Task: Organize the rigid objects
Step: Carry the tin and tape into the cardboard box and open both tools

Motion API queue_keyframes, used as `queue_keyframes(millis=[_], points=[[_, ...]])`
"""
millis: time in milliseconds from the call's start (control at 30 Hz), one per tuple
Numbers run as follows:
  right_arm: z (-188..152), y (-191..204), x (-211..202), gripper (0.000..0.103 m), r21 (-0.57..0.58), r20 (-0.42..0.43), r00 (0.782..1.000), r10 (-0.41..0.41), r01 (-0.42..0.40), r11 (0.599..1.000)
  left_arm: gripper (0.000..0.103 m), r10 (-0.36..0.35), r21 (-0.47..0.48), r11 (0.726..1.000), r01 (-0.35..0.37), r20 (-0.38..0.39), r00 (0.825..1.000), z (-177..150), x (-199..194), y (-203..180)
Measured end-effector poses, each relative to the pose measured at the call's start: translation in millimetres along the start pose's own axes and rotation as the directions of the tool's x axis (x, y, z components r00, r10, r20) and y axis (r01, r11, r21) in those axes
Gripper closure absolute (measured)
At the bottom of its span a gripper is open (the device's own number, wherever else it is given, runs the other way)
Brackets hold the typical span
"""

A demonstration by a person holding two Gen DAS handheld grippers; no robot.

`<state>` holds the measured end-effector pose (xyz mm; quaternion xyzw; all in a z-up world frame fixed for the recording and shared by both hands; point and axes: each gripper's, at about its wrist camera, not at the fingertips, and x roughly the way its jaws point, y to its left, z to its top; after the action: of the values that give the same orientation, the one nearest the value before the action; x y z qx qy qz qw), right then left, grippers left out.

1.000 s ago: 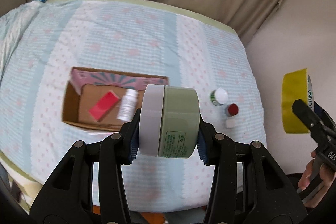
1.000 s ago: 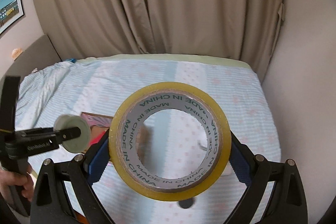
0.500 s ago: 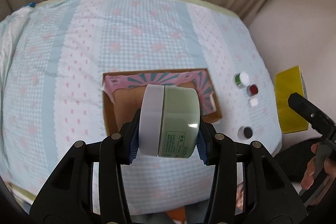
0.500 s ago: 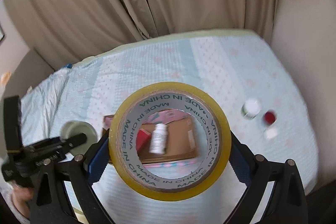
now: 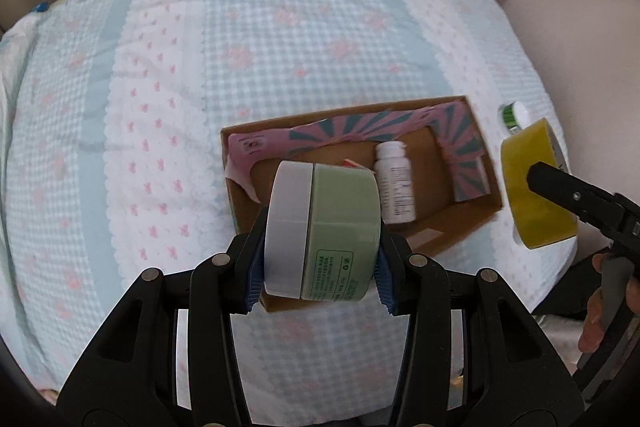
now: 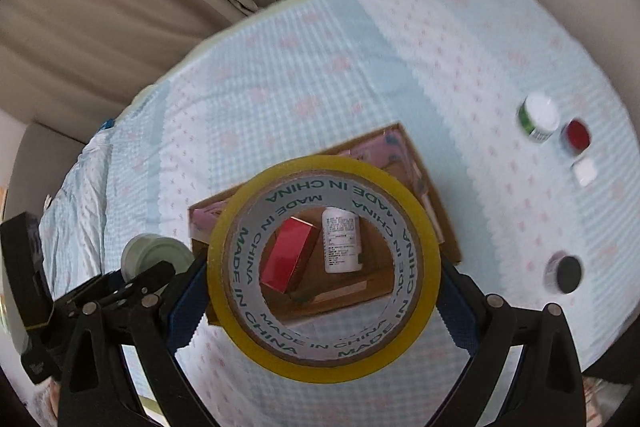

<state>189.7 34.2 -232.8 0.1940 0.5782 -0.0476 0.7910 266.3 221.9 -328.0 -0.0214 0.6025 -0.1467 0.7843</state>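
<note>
- the left gripper has its jaws clenched on a green jar, a squat round tub with a smooth white lid; the jar lies on its side between the blue ribbed pads, lid toward the left of the view, a printed label on its near face.
- the right gripper has its jaws grasping a roll of tape, a glossy yellow ring with a grey inner core printed "made in china"; the pads press on the outer rim at both sides and the open hole faces the camera.
- below both lies a cardboard box, shallow, rectangular and open-topped, with a pink and teal striped flap folded inside its far wall; it rests on a bed covered in soft light-blue gingham with pink flower prints.
- in the box are a white bottle lying on its side, cylindrical with a printed label, and just beside it a red box, flat and glossy, seen through the tape's hole.
- the jar hangs over the near left part of the cardboard box; the tape hangs off the box's right end in the left wrist view.
- on the bed, well apart from the box, stand small pots: a green-and-white pot, a red-topped pot, a white cube-shaped piece and a black-topped pot.
- a hand grips the right gripper's handle at the right edge.
</note>
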Motion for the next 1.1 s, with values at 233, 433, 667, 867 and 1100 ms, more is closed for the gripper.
queue_keyframes(millis=[233,433,667,867,1100], points=[[8,-16,70,0.006,0.065,-0.080,0.997,0.007,-0.002,0.998,0.062,0.033,0.029,0.999,-0.032,-0.069,0.997,10,61,10],[10,-28,108,0.006,0.120,-0.123,0.992,0.010,0.005,0.993,0.062,0.043,0.053,0.998,-0.037,-0.130,0.991,12,99,10],[10,-39,123,0.005,0.196,-0.133,0.991,0.003,0.024,0.980,0.062,0.080,0.127,0.990,-0.060,-0.160,0.984,12,117,-1],[10,-43,132,0.000,0.234,-0.158,0.987,0.030,0.008,0.972,0.001,0.061,0.151,0.988,-0.038,-0.149,0.987,10,119,-8],[4,-45,121,0.000,0.205,-0.112,0.993,-0.019,0.042,0.978,0.000,0.056,0.136,0.990,-0.036,-0.149,0.987,-3,117,-3]])
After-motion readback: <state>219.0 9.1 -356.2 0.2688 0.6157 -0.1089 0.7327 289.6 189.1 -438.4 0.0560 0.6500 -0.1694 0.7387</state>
